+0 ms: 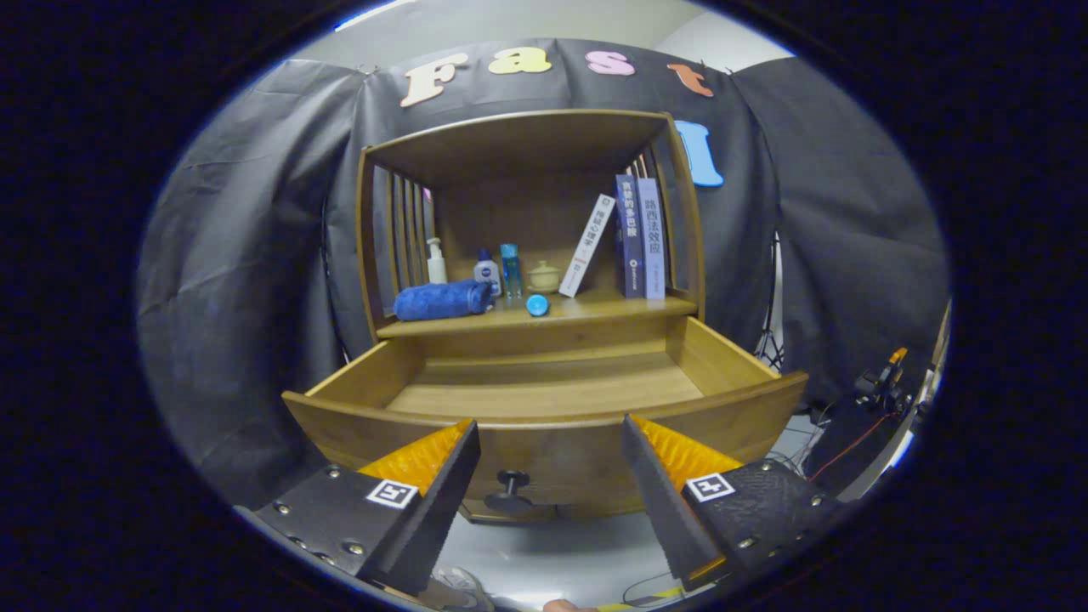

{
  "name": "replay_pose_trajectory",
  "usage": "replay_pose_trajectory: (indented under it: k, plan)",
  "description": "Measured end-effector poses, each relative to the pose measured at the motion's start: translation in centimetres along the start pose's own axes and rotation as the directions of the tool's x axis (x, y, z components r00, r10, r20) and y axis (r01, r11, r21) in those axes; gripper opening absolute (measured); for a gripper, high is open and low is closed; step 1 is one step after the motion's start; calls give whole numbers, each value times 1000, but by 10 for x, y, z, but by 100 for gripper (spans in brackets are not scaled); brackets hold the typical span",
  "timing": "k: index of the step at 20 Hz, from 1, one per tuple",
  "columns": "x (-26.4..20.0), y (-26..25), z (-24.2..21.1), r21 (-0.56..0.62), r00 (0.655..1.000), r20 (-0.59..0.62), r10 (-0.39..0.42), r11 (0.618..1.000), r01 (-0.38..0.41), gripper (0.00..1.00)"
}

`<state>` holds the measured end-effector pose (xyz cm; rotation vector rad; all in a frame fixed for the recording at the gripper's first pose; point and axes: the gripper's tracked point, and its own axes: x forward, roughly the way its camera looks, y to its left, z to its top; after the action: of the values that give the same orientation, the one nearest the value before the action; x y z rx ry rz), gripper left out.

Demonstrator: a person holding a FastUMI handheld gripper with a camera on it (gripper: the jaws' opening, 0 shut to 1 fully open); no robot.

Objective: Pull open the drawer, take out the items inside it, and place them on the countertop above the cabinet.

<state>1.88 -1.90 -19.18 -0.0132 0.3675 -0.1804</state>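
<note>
The wooden cabinet's drawer (544, 425) is pulled out towards me, and I see only its bare wooden floor inside. A dark round knob (510, 486) sits on the drawer front, between my fingers and slightly below their tips. My gripper (550, 430) is open with nothing between the fingers, held just in front of the drawer's front edge. On the countertop (595, 308) above the drawer lie a rolled blue towel (444, 300) and a small blue round cap (537, 305).
At the back of the countertop stand a white pump bottle (436, 263), two small bottles (499, 271) and a pale lidded pot (544, 276). A white book (586, 246) leans towards upright blue books (639, 238). Cables and gear (880, 387) lie on the floor at right.
</note>
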Motion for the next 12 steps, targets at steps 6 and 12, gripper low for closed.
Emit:
replay_pose_trajectory:
  k: [6, 12]
  plan:
    - [20, -9, -8, 87, 999, -18, -40, 995, 42, 99]
    - [31, -8, -4, 86, 999, 28, -36, 996, 33, 99]
